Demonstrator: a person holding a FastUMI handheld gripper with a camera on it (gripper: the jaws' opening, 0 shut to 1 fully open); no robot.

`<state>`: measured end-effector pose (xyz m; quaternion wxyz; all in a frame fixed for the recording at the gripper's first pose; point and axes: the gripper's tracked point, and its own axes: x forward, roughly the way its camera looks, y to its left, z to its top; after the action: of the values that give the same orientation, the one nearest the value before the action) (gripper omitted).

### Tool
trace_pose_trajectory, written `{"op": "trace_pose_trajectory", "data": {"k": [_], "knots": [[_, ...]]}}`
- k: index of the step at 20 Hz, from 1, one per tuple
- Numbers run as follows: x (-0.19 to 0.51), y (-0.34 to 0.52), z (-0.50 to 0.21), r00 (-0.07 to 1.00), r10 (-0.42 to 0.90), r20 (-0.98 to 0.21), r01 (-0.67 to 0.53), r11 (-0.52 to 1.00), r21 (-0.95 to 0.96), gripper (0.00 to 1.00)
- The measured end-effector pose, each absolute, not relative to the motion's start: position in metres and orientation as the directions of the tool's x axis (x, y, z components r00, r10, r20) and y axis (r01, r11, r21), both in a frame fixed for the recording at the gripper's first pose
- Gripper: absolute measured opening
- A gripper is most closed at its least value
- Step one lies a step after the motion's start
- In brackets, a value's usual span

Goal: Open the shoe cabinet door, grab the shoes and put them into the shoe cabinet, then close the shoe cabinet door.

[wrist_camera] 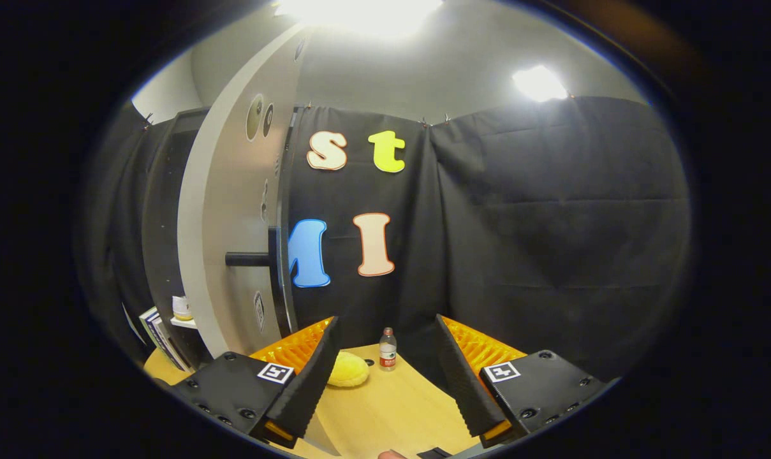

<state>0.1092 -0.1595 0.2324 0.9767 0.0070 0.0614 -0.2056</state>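
- Shoe cabinet door [232, 210]: a pale grey panel standing swung open, seen nearly edge-on, to the left of the left finger and reaching well above it. Its near face carries a few round fittings towards the top.
- Door handle [248, 259]: a dark bar projecting leftward from the door at mid height, fixed by a dark vertical piece along the door's edge.
- Shoe cabinet [159, 236]: dark carcass behind and left of the open door. A small pale container [182, 308] sits on a light shelf low inside; several books [159, 335] lean at its foot.
- Shoe [347, 370]: one soft yellow item, apparently a slipper, lies on the wooden table [391, 408] just beside the inner edge of the left finger, outside the cabinet. Whether it is one shoe or a pair cannot be determined.
- Gripper [388, 376]: fingers spread wide apart, nothing between them but bare table; neither finger presses on anything.
- Small water bottle [388, 349]: upright on the table, beyond the fingers, just right of the yellow shoe and not touching it.
- Background: black cloth wall behind the table; grey wall above with two bright lamps.
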Motion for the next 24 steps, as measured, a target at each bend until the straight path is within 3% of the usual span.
{"op": "trace_pose_trajectory", "data": {"k": [24], "knots": [[0.163,0.013,0.23,0.991,-0.045,-0.129,0.061,0.99,0.128,0.96]]}}
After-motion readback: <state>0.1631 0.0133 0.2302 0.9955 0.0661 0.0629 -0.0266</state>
